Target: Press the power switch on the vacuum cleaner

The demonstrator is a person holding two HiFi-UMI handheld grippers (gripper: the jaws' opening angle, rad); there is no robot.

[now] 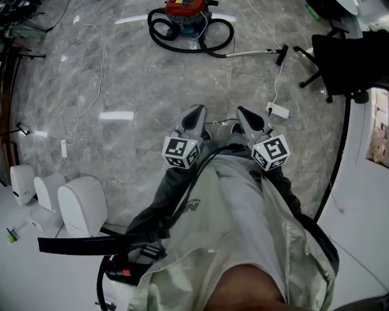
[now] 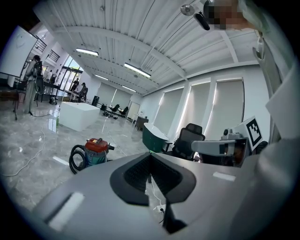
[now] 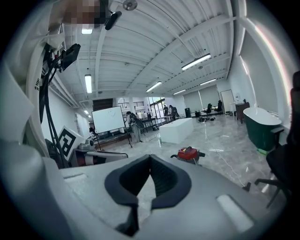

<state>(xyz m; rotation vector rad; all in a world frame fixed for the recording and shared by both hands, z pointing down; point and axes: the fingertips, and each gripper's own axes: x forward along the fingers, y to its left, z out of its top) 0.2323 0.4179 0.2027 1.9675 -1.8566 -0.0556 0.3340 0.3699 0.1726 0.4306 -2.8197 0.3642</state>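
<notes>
Head view: the vacuum sits on the floor well ahead, out of reach. The left hand-held gripper and right hand-held gripper are held near the waist, jaws together and empty, probably because pressing a switch needs only a closed tip.

Light: bright and even, ceiling strip lights at 12 o'clock.
Glare: white streaks on glossy floor, 10 and 12 o'clock, head view.
Edges: heavy fisheye, black corners.
Focus: left gripper up close looks soft.
</notes>
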